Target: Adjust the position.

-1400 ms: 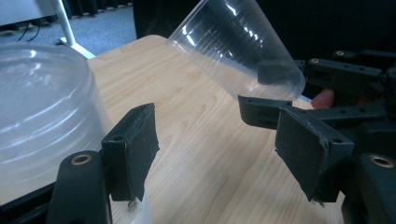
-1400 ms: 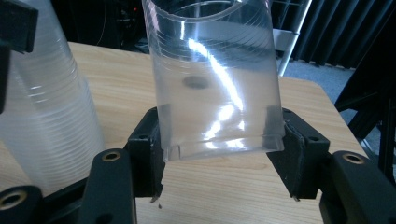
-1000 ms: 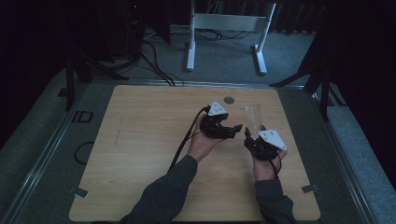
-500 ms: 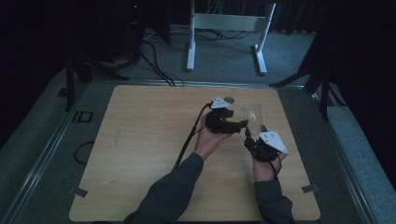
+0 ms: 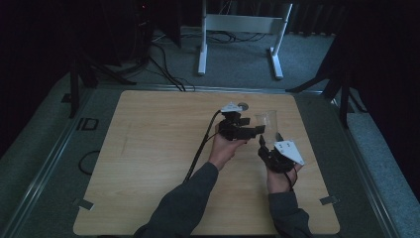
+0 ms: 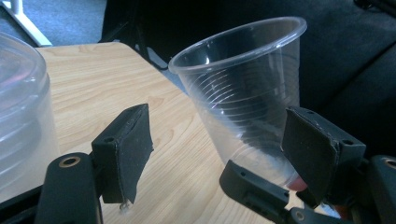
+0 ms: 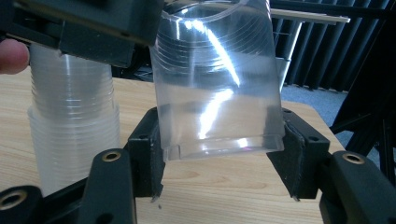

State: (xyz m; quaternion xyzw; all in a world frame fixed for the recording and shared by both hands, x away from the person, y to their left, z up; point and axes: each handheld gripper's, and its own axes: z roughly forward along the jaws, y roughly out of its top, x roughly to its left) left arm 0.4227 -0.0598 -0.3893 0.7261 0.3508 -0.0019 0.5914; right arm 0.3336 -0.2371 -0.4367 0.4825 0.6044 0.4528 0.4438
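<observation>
While right gripper [image 7: 219, 163] clamps clear cup [image 7: 217, 79] near its base, held just above table [image 5: 148, 148], left gripper [image 6: 217, 154] sits open w/ jaws either side of it. Cup stack [image 7: 72, 135] stands beside. Grey floor, dark room beyond.

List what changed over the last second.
The left claw swung right, toward the cup and away from the stack, and now sits open beside the cup. The right claw kept its grip on the cup's base and barely moved. The table is unchanged.
</observation>
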